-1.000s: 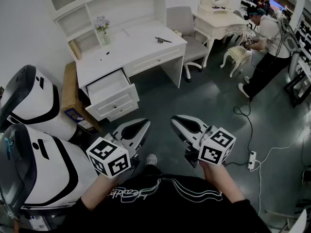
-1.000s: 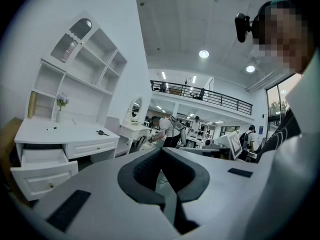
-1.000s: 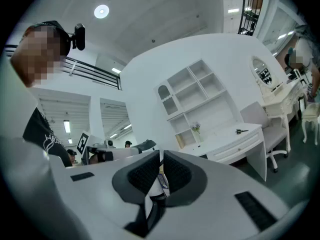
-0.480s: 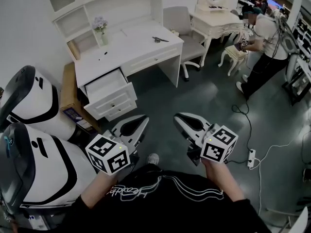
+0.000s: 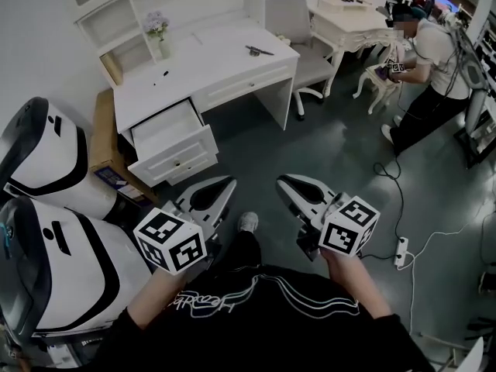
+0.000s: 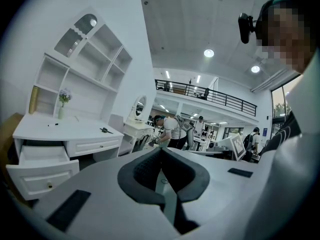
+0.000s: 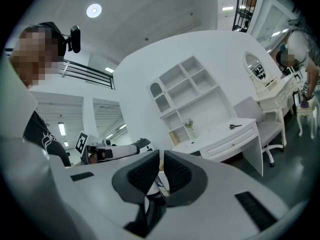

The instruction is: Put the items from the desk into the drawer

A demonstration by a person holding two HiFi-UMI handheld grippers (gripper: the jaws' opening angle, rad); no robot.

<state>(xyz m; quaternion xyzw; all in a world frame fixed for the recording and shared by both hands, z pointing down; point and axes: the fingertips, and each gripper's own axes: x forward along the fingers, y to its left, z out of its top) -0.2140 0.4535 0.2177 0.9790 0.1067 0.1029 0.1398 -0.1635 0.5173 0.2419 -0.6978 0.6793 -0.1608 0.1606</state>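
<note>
Holding the left gripper [image 5: 225, 186] and the right gripper [image 5: 287, 183] side by side over the dark floor [image 5: 325, 153], well short of the white desk [image 5: 209, 72], both pointing toward it. Pressing the left gripper's pads together, tips meeting, pinching nothing. Closing the right gripper's pads almost fully, leaving only a thin slit, gripping nothing either.

Lying on the desk top toward its right end: a black tool [image 5: 260, 51], too small to name more closely. Sitting on the desk top nearer its left end, well apart from the tool: a small dark item [image 5: 164, 74]. Standing at the back left of the desk top, under the desk's hutch shelves: a vase of flowers [image 5: 159, 36].

Hanging pulled out at the desk's left front: the top drawer [image 5: 167, 126], open toward the grippers.

Standing just right of the desk: an office chair [image 5: 298, 33], and beyond it a dressing table [image 5: 349, 22] with a person [image 5: 430, 60] bending over beside it. Leaning against the desk's left side: a cardboard box [image 5: 101, 142], with bulky white machine shells [image 5: 46, 161] left of that.
</note>
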